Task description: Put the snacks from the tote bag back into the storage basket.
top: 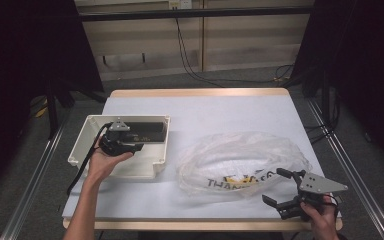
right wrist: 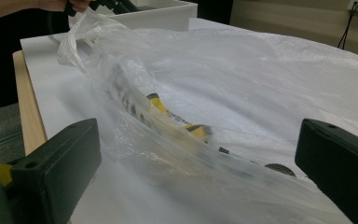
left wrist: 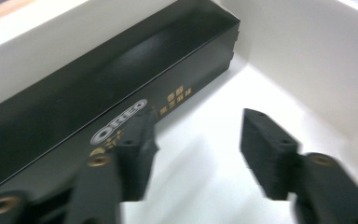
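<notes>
A long black Oreo box [top: 145, 131] [left wrist: 98, 102] lies along the far wall inside a white open-topped bin [top: 82, 135] [left wrist: 307, 70] on the table's left. My left gripper [top: 130, 148] [left wrist: 196, 150] hovers inside the bin just beside the box, open, with nothing between its fingers. A crumpled clear plastic bag [top: 240, 160] [right wrist: 223, 93] with yellow and black print lies at centre right. My right gripper [top: 279, 186] [right wrist: 196, 172] stands open at the bag's near right edge, its jaws either side of the plastic without closing on it.
A white sheet covers the table [top: 210, 107], with a wooden edge showing along the front [top: 190, 224]. Metal rails [top: 35, 170] run along both sides of the table. Cables trail on the floor behind [top: 195, 65].
</notes>
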